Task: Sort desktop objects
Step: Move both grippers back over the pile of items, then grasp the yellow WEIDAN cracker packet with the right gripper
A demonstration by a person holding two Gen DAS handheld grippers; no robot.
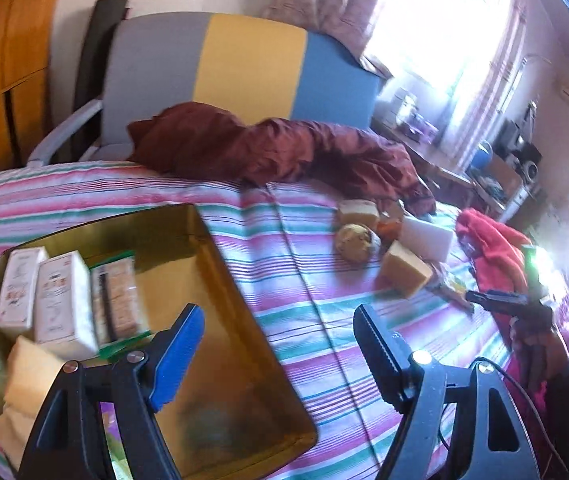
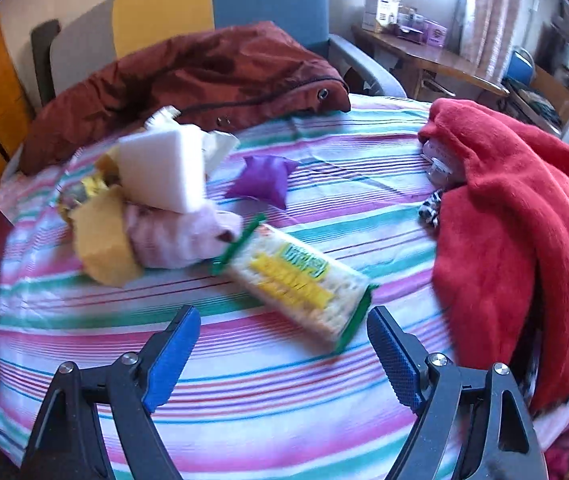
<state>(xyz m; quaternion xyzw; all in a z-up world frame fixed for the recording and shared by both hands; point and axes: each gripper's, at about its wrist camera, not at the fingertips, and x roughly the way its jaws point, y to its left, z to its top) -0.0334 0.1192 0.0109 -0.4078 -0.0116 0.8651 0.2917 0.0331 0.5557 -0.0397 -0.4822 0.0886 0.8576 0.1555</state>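
I note, off-task: striped bedsheet; maroon jacket; red fleece; tricolour headboard; curtained window; cluttered wooden desk.

Glossy gold tray, matt striped cloth — crinkly plastic cracker pack.

Home bedroom: striped bedspread, curtained window.

Daylight is flooding in from the window, blowing out the left view's upper right; motion blur is smearing both views, and fisheye distortion is bending the darkened corners.
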